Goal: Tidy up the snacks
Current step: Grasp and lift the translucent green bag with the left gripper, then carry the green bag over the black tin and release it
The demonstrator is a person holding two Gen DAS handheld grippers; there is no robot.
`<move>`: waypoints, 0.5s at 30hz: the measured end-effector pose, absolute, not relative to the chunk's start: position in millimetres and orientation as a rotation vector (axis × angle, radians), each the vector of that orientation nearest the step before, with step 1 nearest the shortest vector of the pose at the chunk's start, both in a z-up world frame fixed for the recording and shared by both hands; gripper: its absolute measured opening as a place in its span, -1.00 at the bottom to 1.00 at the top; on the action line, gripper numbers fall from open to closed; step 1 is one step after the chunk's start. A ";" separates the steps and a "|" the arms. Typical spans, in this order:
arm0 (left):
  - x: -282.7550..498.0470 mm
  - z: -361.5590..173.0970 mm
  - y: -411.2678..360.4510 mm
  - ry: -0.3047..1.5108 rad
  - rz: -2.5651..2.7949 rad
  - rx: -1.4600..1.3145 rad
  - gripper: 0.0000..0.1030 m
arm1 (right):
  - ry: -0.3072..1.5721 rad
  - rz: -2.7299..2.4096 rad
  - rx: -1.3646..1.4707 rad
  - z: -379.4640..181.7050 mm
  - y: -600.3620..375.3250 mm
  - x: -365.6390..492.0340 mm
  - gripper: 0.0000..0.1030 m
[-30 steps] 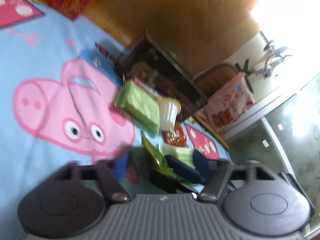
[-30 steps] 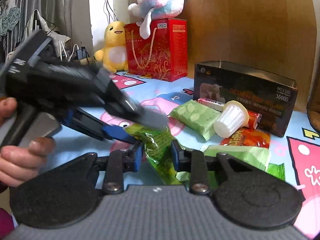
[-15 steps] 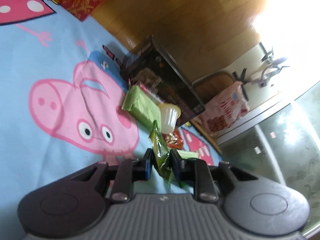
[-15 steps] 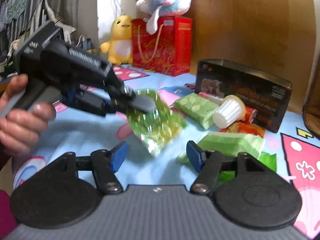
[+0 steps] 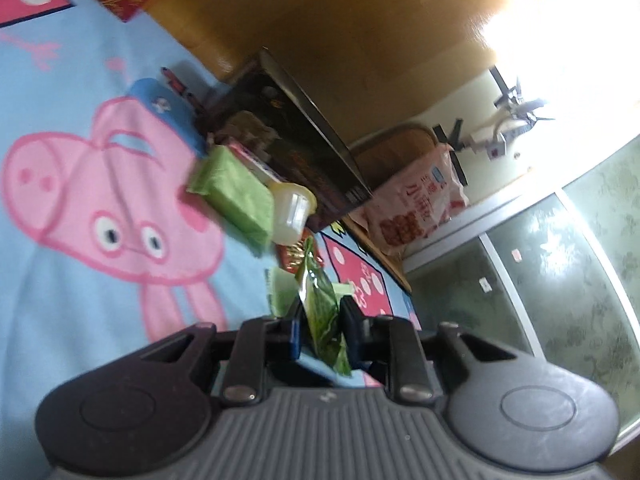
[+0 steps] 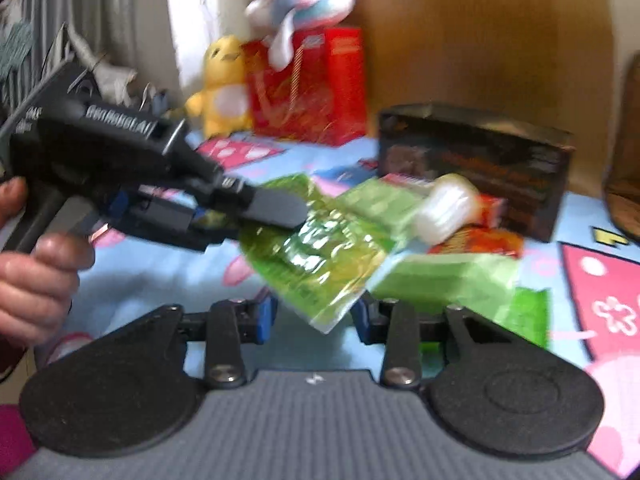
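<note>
Little is legible. On the left gripper (image 6: 276, 210) body, white embossed lettering, blurred, approx. "FASTUMI"-type wording; can't make out the letters for sure. Pink snack bag (image 5: 416, 204), far beyond the left jaws & to their right: large red Chinese characters, first looks like "小", rest unreadable. Black box (image 6: 472, 160), beyond the right jaws: orange print, too blurred to read.

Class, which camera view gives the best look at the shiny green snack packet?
The right wrist view: the green snack packet shows its broad face, though blurred, clamped by the left gripper. The left wrist view shows it only edge-on.
</note>
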State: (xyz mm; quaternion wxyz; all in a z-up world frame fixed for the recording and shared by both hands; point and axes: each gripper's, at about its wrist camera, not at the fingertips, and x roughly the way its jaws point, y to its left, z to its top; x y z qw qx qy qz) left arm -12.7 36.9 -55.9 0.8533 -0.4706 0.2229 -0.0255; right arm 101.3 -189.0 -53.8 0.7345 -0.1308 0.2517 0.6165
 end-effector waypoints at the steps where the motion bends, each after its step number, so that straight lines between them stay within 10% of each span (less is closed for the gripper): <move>1: -7.8 -53.0 35.4 0.473 -0.064 -0.980 -0.62 | 0.552 1.349 -0.269 -51.3 -192.9 103.3 -0.22; 15: 45.5 -26.3 5.0 0.507 -0.151 -0.838 -0.62 | 0.437 1.234 -0.222 -38.0 -224.1 119.3 -0.18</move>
